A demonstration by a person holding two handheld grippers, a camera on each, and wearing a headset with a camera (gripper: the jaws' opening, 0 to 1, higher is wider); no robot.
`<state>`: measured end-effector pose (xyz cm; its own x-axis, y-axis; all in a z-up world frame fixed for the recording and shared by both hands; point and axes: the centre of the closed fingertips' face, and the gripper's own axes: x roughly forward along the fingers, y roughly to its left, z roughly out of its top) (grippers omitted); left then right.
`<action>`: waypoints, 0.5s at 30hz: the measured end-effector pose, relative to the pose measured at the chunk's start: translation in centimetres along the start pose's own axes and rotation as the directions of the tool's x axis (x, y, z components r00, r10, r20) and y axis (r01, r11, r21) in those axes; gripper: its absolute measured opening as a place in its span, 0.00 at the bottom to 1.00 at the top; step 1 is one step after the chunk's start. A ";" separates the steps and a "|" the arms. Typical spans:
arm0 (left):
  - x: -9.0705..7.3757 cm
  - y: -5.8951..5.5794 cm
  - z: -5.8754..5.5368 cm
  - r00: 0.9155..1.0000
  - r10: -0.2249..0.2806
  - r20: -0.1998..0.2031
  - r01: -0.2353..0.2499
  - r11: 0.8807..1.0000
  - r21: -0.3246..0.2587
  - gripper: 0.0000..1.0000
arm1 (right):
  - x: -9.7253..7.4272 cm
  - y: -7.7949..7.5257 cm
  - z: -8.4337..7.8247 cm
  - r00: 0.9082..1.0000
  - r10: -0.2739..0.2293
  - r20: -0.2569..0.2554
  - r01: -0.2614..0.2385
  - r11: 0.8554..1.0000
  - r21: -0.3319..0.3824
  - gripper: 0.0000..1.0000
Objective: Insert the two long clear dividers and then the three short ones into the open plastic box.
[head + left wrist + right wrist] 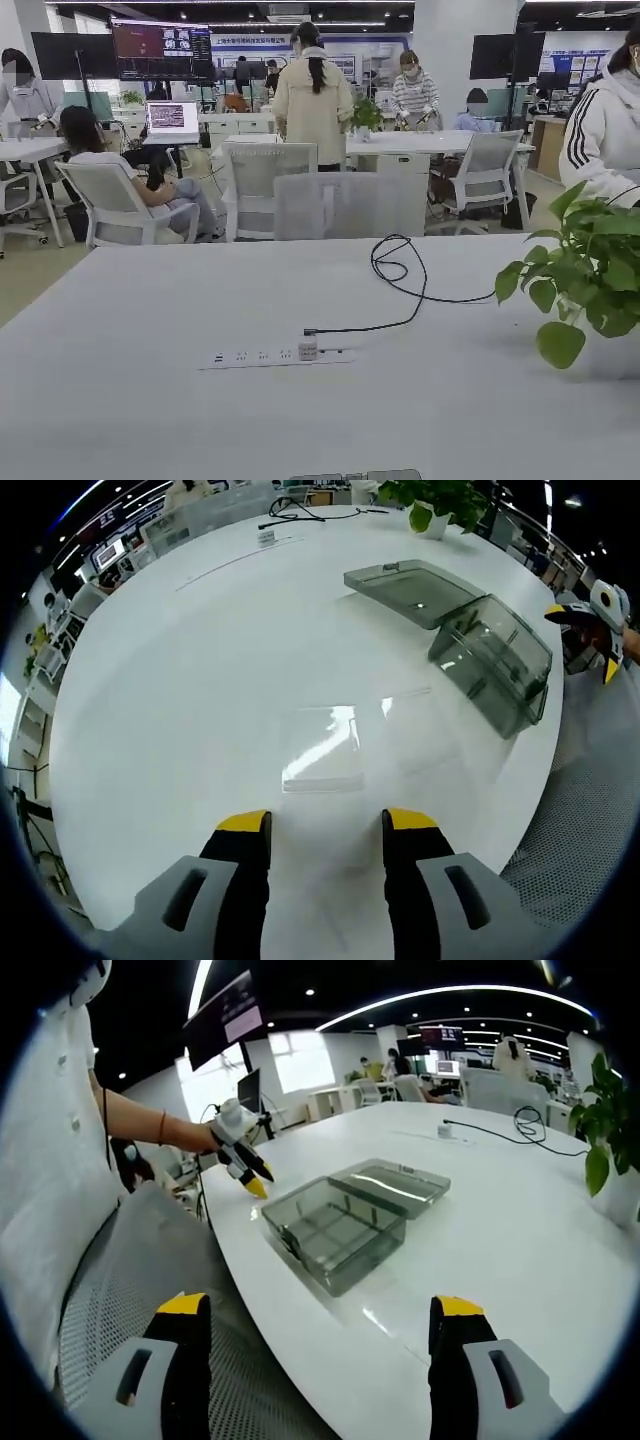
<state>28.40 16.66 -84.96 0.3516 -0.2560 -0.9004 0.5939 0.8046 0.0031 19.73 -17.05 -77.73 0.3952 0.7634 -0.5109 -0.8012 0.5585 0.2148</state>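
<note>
The open smoky plastic box [495, 660] lies near the table edge with its lid [415, 585] flat behind it. A stack of clear dividers [325, 745] rests flat on the white table just ahead of my left gripper [327, 825], which is open and holds nothing. In the right gripper view the box [335, 1225] and its lid [395, 1180] sit ahead of my right gripper [320, 1310], open wide and off the table edge. The left gripper [245, 1165] hovers at the box's far side, held by a hand.
A power strip [275, 355] with a black cable [400, 280] lies mid-table. A potted plant [585, 280] stands at the right. Mesh chair seats [150, 1290] sit by the near edge. People and office chairs [250, 190] are beyond the table.
</note>
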 end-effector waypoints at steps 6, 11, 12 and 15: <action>0.0 -0.1 0.0 1.000 0.002 -0.030 -0.002 1.000 -0.014 0.40 | 0.1 0.1 0.1 1.000 -0.002 0.007 0.001 1.000 0.002 0.90; 0.1 0.0 -0.1 0.998 0.006 -0.063 -0.008 0.999 -0.033 0.39 | 0.1 0.1 0.1 1.000 -0.003 0.012 0.003 1.000 0.005 0.90; 0.1 0.0 -0.1 0.997 0.008 -0.072 -0.010 0.999 -0.035 0.39 | 0.1 0.1 0.0 1.000 -0.004 0.012 0.004 1.000 0.004 0.90; 0.1 -0.1 -0.1 0.995 0.008 -0.099 -0.012 0.999 -0.039 0.38 | 0.0 0.1 0.0 1.000 -0.007 0.014 0.007 1.000 0.007 0.90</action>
<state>28.26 16.65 -85.08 0.2834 -0.1952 -0.9389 0.5612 0.8277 -0.0026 19.70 -16.97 -77.72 0.4071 0.7641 -0.5004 -0.7952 0.5661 0.2175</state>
